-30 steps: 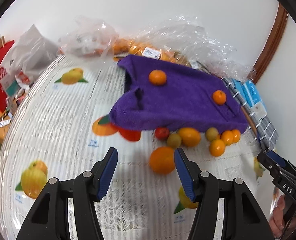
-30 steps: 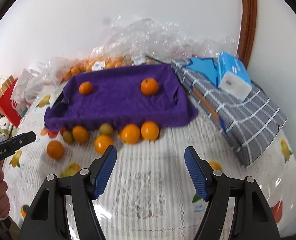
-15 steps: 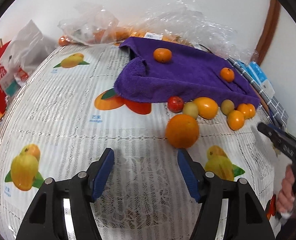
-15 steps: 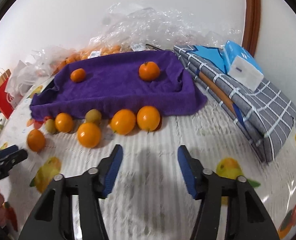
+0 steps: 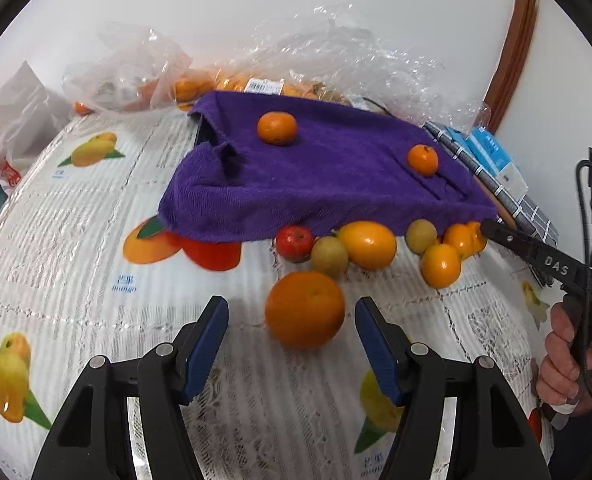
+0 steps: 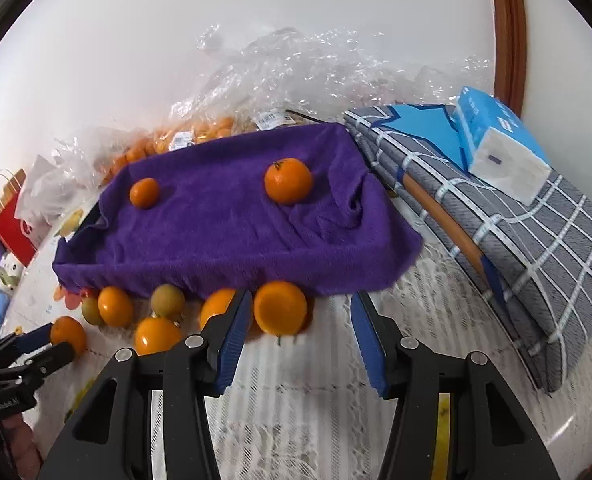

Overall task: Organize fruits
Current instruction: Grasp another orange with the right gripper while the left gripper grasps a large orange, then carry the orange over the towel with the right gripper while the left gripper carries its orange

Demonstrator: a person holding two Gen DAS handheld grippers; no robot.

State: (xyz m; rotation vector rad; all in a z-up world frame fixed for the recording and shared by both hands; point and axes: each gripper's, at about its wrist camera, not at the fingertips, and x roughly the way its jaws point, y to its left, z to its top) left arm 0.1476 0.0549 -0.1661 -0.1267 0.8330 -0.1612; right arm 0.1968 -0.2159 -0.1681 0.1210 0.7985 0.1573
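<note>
A purple towel-lined tray holds two small oranges. Several loose fruits lie along its front edge. My left gripper is open, with a large orange just ahead between its fingertips, untouched. My right gripper is open close behind another orange at the tray's front edge. A red fruit, a yellow-orange fruit and greenish fruits lie in the row.
Clear plastic bags of oranges lie behind the tray. A folded grey checked cloth with a blue tissue pack lies to the right. White and red bags stand at far left. A fruit-print tablecloth covers the table.
Both grippers have moved forward toward the fruit row. The large orange now sits between the left fingertips; the right gripper has closed in on the orange at the tray's front.
</note>
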